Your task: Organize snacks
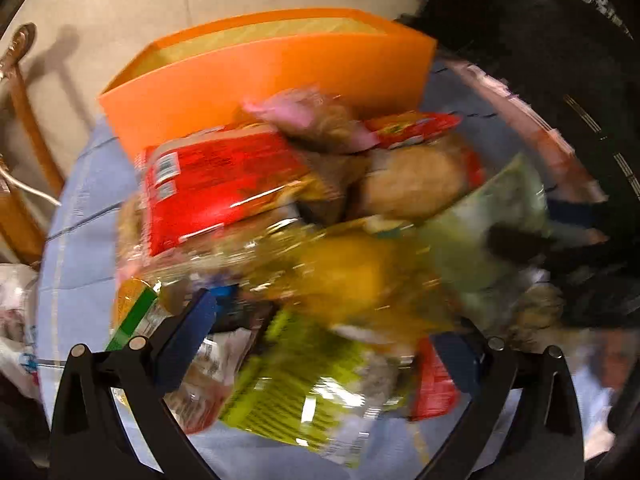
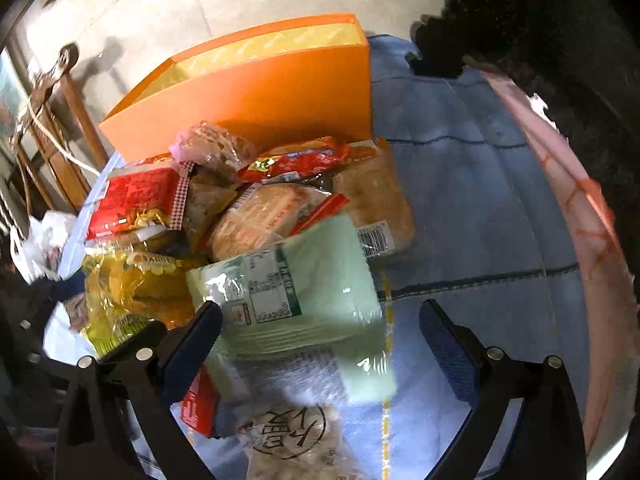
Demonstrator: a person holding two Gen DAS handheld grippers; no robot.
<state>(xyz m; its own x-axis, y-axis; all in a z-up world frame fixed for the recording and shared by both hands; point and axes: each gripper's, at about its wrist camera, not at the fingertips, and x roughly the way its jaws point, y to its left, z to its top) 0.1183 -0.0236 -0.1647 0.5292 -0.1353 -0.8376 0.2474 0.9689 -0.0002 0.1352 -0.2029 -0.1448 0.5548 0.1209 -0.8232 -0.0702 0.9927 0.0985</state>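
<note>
A pile of snack packets lies on a blue tablecloth [image 2: 460,208] in front of an open orange box [image 2: 256,92]. My right gripper [image 2: 320,312] is open, its fingers on either side of a pale green packet [image 2: 312,280]. Around that packet are a yellow packet [image 2: 132,288], a red packet [image 2: 136,196], bread packs [image 2: 264,216] and a white packet with a drawn logo [image 2: 292,432]. The left wrist view is blurred. My left gripper [image 1: 328,340] is open over a yellow packet [image 1: 344,272] and a lime green packet [image 1: 292,380], with the orange box [image 1: 280,76] behind.
A wooden chair back [image 2: 76,120] and a white plastic bag [image 2: 44,236] stand off the table's left side. A pink patterned edge [image 2: 580,220] curves along the right. Bare blue cloth lies right of the pile. Dark clothing fills the upper right.
</note>
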